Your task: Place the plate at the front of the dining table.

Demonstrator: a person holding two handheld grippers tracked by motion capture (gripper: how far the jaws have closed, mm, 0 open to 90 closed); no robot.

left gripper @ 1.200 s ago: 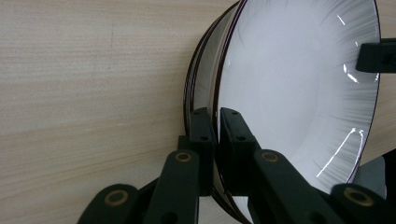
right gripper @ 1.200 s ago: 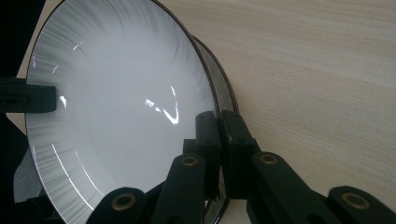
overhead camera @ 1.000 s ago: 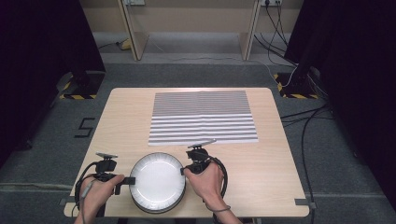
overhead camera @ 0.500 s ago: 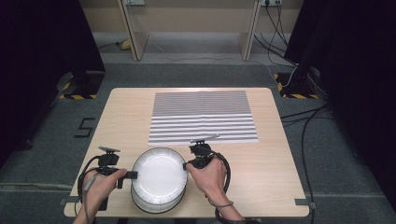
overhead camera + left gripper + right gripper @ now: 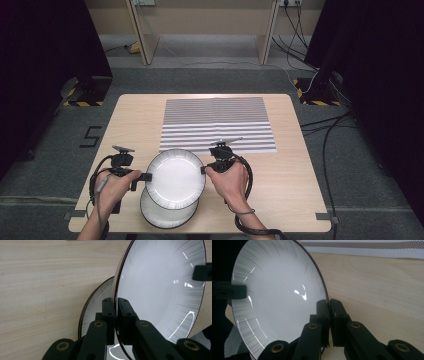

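A white plate with a dark rim (image 5: 175, 177) hangs above the near part of the table, held by both grippers. My left gripper (image 5: 146, 176) is shut on its left rim and my right gripper (image 5: 204, 170) on its right rim. In the left gripper view the jaws pinch the plate's edge (image 5: 116, 305), and the plate (image 5: 162, 290) fills the right side. The right gripper view has the jaws clamped on the plate (image 5: 279, 297) at its rim (image 5: 327, 305). A second white plate (image 5: 165, 214) lies flat on the table beneath, also seen as the lower plate (image 5: 98, 300).
A grey and white striped placemat (image 5: 216, 122) lies on the far half of the wooden table (image 5: 295, 185). Cables trail from both grippers near the front edge. Dark stands and floor cables flank the table.
Both grippers have lifted the top plate off the lower plate and carried it toward the far side. The lower plate now shows beneath it.
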